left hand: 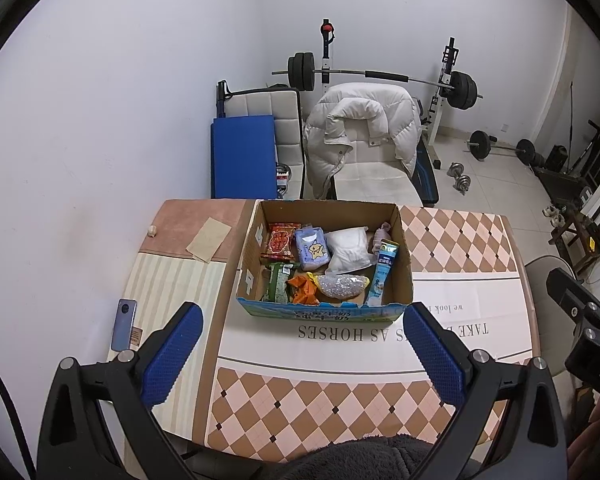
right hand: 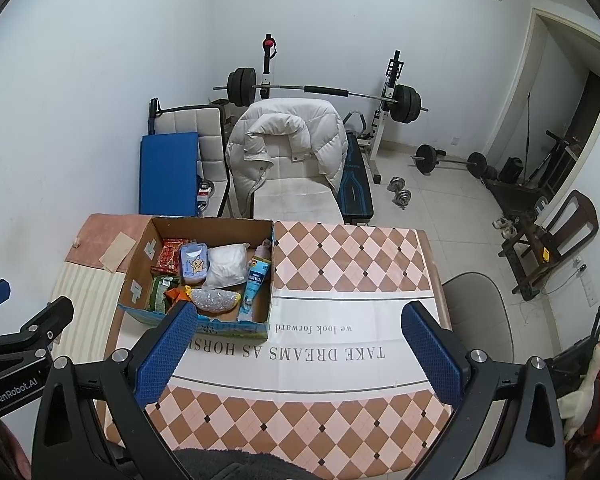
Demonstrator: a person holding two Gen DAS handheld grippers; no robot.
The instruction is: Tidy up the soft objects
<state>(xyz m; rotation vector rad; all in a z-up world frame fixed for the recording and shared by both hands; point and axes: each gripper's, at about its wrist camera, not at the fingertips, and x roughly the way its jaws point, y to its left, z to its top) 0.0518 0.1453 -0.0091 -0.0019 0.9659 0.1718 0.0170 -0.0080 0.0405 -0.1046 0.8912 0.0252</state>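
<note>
Cardboard box (left hand: 403,264), brown and open-topped with a blue printed front panel, sits on the table (left hand: 460,240) and serves as the landmark. Inside the box lie the soft packets: a red snack packet (left hand: 281,241) in the far left corner, a lilac tissue pack with a cartoon animal (left hand: 312,249) just right of it, and a white plastic pouch (left hand: 348,251) further right. A pale pink rolled cloth (left hand: 381,237) rests against the box's far right wall. Along the box's near side are a green wrapped packet (left hand: 278,282), an orange crumpled wrapper (left hand: 302,288), a clear bag of small beads (left hand: 342,285), and a tall light-blue tube-shaped sachet (left hand: 384,276) leaning at the right wall.

Left of the box, a blue smartphone (left hand: 123,325) lies on the striped cloth, and a tan paper scrap (left hand: 209,239) lies on the pinkish mat. Right of the box, the checkered brown and pink tablecloth (right hand: 340,260) is bare, with printed lettering running across it in front of the box.

Nearer than the box, the left gripper (left hand: 302,322) hangs above the table with its blue-padded jaws spread wide and nothing between them. To the right of the box, the right gripper (right hand: 300,320) likewise hovers with jaws wide apart, grasping nothing. Beyond the box stands a chair draped with a white padded jacket (left hand: 360,132).
</note>
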